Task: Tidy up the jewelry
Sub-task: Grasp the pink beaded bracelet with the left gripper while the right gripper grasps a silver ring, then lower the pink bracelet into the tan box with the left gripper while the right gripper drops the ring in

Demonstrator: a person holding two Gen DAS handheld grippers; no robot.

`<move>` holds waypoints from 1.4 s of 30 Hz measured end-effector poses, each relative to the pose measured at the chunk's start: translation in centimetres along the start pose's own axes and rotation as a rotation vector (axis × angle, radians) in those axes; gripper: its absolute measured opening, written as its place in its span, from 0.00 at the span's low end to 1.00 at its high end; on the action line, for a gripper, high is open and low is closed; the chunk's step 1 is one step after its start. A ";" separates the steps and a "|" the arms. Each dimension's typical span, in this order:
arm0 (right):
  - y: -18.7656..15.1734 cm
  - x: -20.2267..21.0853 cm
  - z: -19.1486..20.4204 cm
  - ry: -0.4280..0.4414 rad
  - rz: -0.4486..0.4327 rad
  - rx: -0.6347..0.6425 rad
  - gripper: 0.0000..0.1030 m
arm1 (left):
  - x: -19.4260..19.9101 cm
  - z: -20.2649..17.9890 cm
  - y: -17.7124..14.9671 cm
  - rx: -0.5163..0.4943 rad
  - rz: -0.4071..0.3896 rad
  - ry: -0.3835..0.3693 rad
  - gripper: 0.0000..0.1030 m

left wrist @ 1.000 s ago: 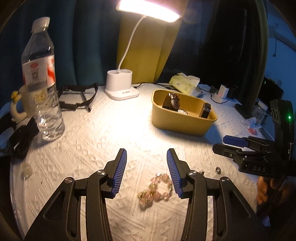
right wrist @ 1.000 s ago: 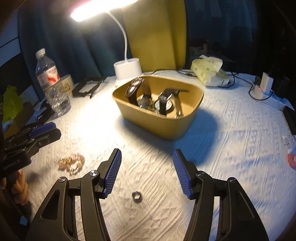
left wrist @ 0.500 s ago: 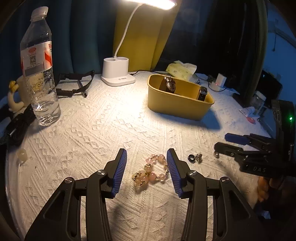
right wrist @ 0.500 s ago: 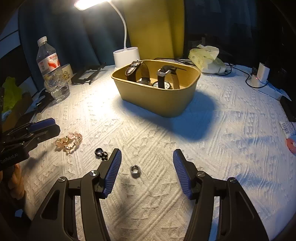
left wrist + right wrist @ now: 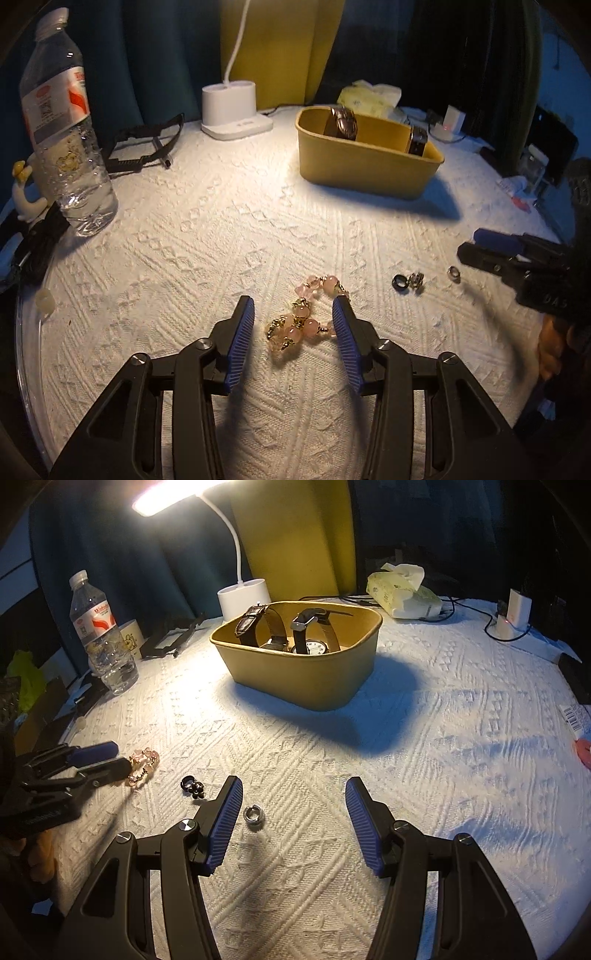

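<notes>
A pink and gold bead bracelet [image 5: 303,317] lies on the white tablecloth between the fingers of my open left gripper [image 5: 293,308]; it also shows in the right wrist view [image 5: 144,766]. A black ring with a small charm [image 5: 408,283] and a silver ring [image 5: 454,274] lie to its right. My right gripper [image 5: 293,786] is open, low over the cloth, with the silver ring [image 5: 252,815] just inside its left finger and the black ring [image 5: 192,787] to the left. The yellow box [image 5: 303,672] holds several watches [image 5: 308,637].
A water bottle [image 5: 64,136] stands at the left. A white lamp base [image 5: 234,107] and a black frame [image 5: 144,144] sit at the back. A tissue pack [image 5: 404,594], a charger with cables [image 5: 511,616] and a mug [image 5: 131,638] lie around the table's rim.
Both grippers have drawn back and dropped lower towards the cloth. The bracelet now sits between the left fingers' tips, and the silver ring sits near the right gripper's left finger.
</notes>
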State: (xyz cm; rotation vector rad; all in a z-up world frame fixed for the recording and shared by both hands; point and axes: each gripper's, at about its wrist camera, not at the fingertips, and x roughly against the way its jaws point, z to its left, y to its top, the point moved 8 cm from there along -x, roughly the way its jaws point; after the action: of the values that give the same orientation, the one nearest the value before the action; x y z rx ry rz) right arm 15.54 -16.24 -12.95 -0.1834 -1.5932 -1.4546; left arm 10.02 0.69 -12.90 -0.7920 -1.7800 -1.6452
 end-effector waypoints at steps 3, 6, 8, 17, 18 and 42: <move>-0.1 0.0 -0.2 0.008 0.003 0.000 0.56 | -0.6 -0.3 0.2 -0.012 0.015 0.008 0.34; -0.4 0.2 -0.2 0.013 0.013 -0.001 0.57 | -1.1 -0.2 0.4 0.001 0.025 0.020 0.25; -0.5 0.4 -0.2 0.014 0.009 0.005 0.56 | -1.0 -0.4 0.4 -0.010 0.021 0.023 0.21; -1.5 0.2 2.0 0.038 0.032 0.094 0.56 | 0.3 -1.4 0.7 -0.025 -0.040 0.000 0.11; -1.5 0.1 2.3 0.045 0.035 0.101 0.56 | 0.5 -1.4 0.7 -0.023 -0.046 -0.005 0.11; 1.0 0.2 3.2 -0.008 0.004 0.157 0.12 | 3.8 -0.6 3.9 0.010 -0.214 -0.088 0.11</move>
State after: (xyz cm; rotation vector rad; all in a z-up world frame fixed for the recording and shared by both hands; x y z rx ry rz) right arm 14.47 -13.36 -11.66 -0.1010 -1.7045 -1.3205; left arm 10.49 0.44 -7.44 -0.6993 -1.9920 -1.7582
